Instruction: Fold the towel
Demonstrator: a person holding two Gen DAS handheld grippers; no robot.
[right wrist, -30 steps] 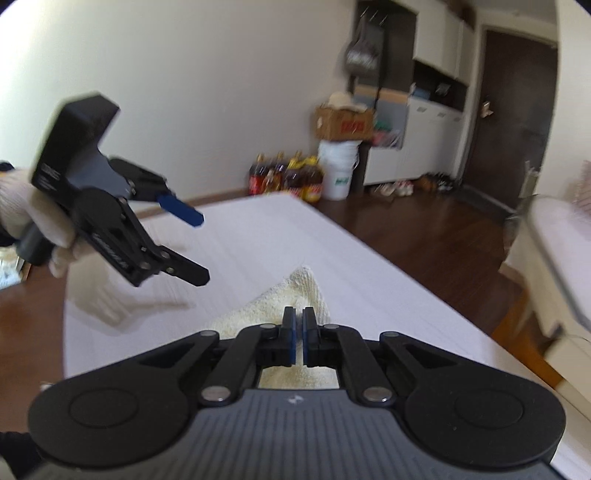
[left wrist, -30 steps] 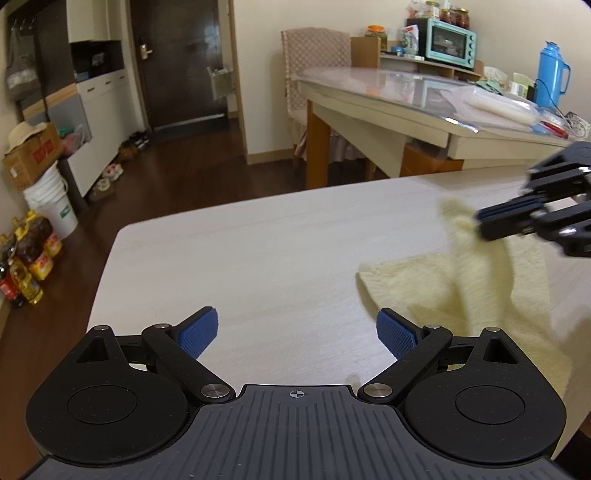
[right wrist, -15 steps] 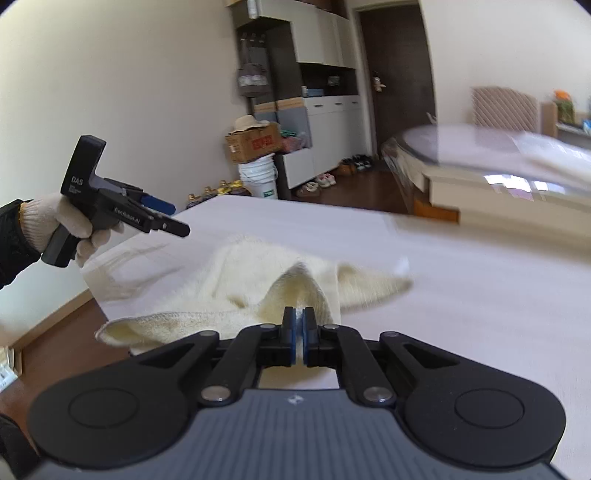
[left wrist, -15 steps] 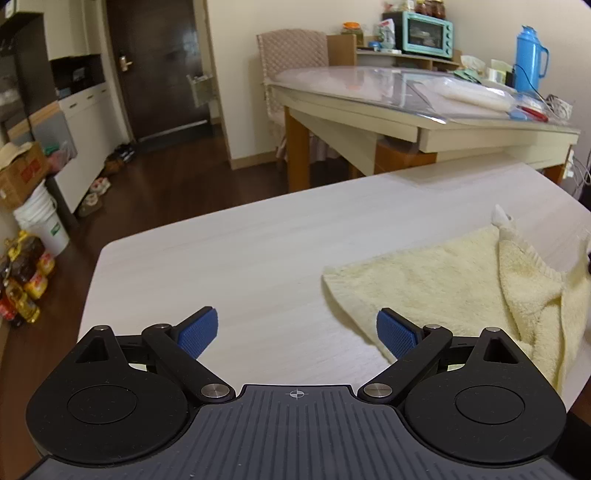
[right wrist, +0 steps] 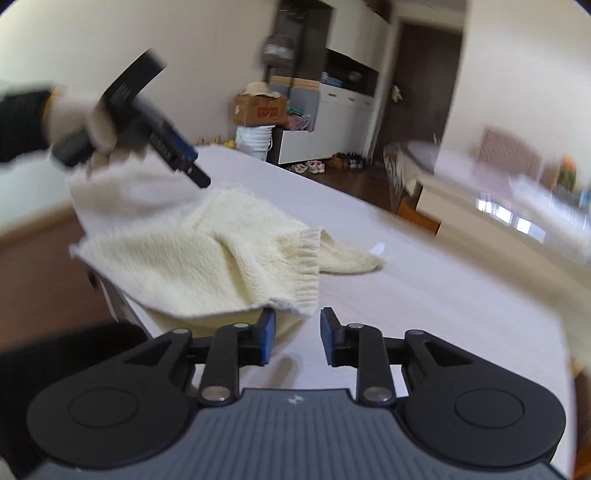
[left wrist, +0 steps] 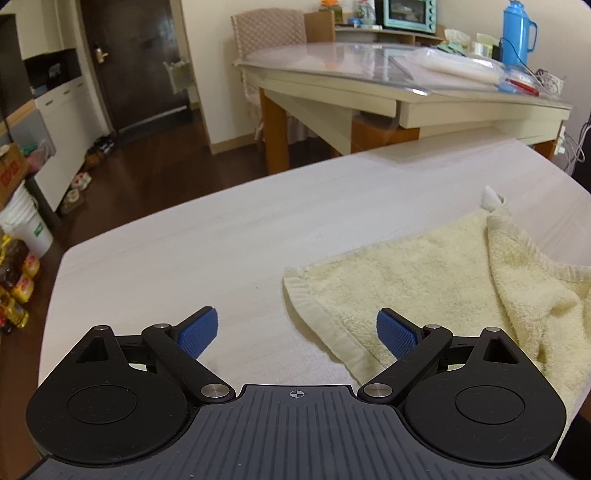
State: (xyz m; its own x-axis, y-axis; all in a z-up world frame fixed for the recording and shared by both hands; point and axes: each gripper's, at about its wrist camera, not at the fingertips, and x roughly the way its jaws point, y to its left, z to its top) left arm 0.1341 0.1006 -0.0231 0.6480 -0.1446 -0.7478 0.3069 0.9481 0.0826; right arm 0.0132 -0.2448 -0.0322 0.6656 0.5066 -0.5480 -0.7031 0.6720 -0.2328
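A rumpled pale-yellow terry towel (left wrist: 424, 280) lies on the white table (left wrist: 221, 236); beside it, left gripper (left wrist: 295, 332) and right gripper (right wrist: 297, 332) both hover spread, empty.

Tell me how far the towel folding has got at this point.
One flap of the pale yellow terry towel lies turned over but rumpled. Nothing is in hand: the left gripper and right gripper are both open. Squaring the fold on the white wooden table remains.

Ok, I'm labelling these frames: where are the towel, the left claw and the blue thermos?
towel (left wrist: 406, 280): left wrist view, flat middle.
left claw (left wrist: 295, 330): left wrist view, midway between fingertips.
blue thermos (left wrist: 517, 33): left wrist view, body.
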